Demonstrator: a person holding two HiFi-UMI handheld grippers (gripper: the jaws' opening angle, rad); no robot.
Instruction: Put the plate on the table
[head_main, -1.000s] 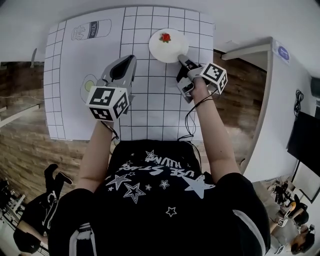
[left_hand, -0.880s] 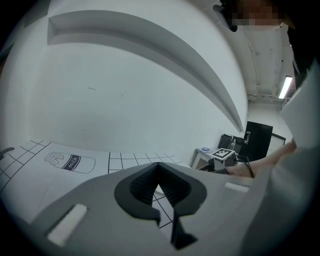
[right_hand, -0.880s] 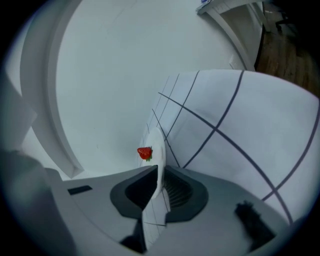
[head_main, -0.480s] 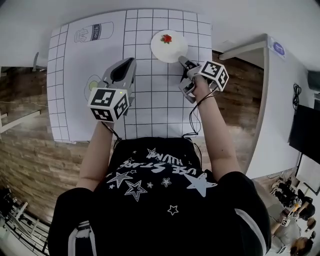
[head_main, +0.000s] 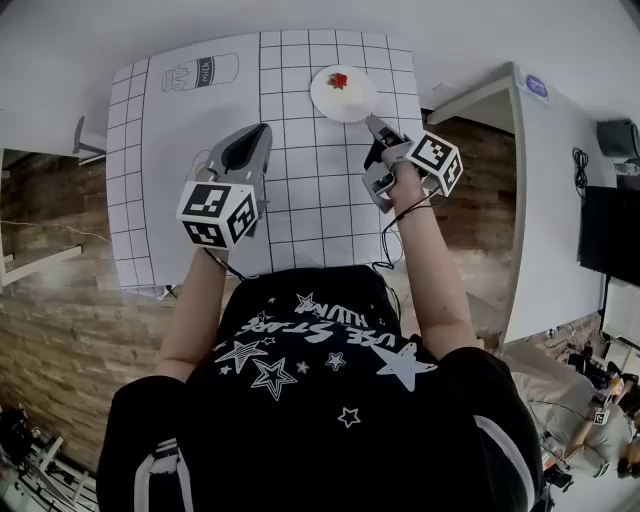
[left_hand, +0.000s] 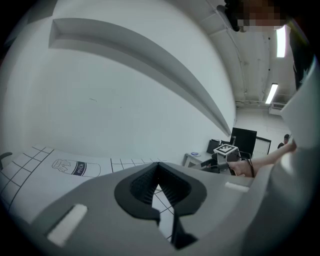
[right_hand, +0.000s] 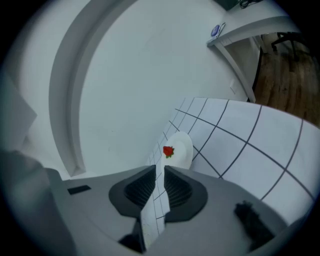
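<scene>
A small white plate (head_main: 343, 93) with a red strawberry at its middle lies flat on the gridded table mat (head_main: 310, 190), far side, right of centre. In the right gripper view the plate (right_hand: 181, 148) shows just beyond the jaws. My right gripper (head_main: 373, 124) hangs a short way nearer than the plate's rim, apart from it, open by a narrow gap with nothing between its fingers. My left gripper (head_main: 262, 130) hovers over the middle of the mat, left of the plate, its tips together and empty.
A milk carton drawing (head_main: 201, 72) is printed at the mat's far left. A white desk (head_main: 545, 170) stands to the right, across a strip of wood floor. A white wall runs behind the table.
The right gripper was at the plate's near rim; it has drawn back toward me, and the plate stays on the mat. The left gripper has barely moved.
</scene>
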